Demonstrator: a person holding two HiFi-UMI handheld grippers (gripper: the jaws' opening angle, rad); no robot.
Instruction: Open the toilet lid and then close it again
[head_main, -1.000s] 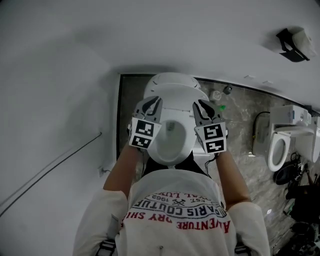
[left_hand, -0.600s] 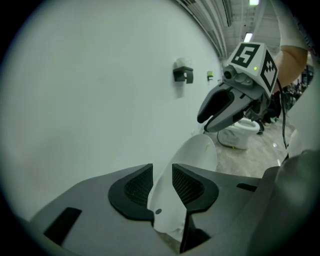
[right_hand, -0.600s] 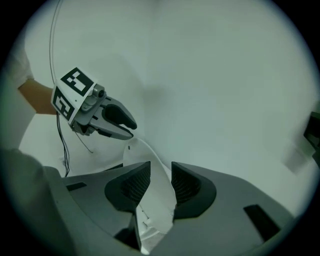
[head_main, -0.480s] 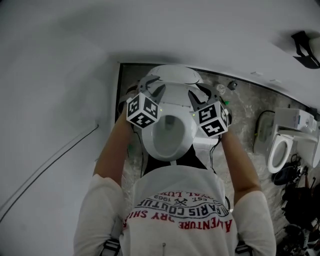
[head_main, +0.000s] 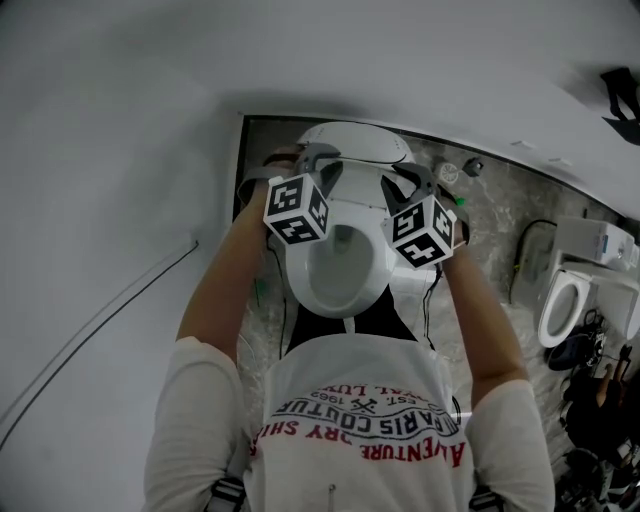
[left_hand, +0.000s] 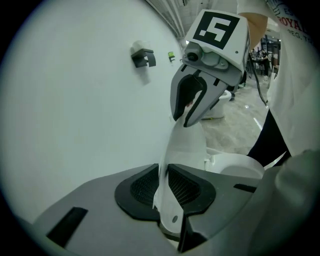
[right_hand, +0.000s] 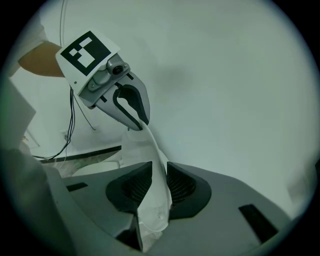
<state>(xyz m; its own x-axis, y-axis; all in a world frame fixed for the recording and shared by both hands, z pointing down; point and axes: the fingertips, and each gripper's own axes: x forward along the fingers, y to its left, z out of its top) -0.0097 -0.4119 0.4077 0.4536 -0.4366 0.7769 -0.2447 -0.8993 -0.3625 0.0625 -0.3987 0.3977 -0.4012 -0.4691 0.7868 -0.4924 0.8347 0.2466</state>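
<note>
In the head view the white toilet lid stands raised at the back of the open bowl. My left gripper is at the lid's left edge and my right gripper at its right edge. In the left gripper view the lid's thin edge runs between my left gripper's pads, which have just been closing onto it; the right gripper grips the far side. In the right gripper view the lid edge is pinched in my right gripper, with the left gripper opposite.
A white wall rises close behind and to the left, with a thin cable along it. Small bottles stand on the marbled floor behind the toilet. A second toilet is at the right. The person's torso fills the lower picture.
Both grippers have moved away from the person toward the lid and rolled, so their marker cubes now show a corner. They now sit at the lid's two side edges.
</note>
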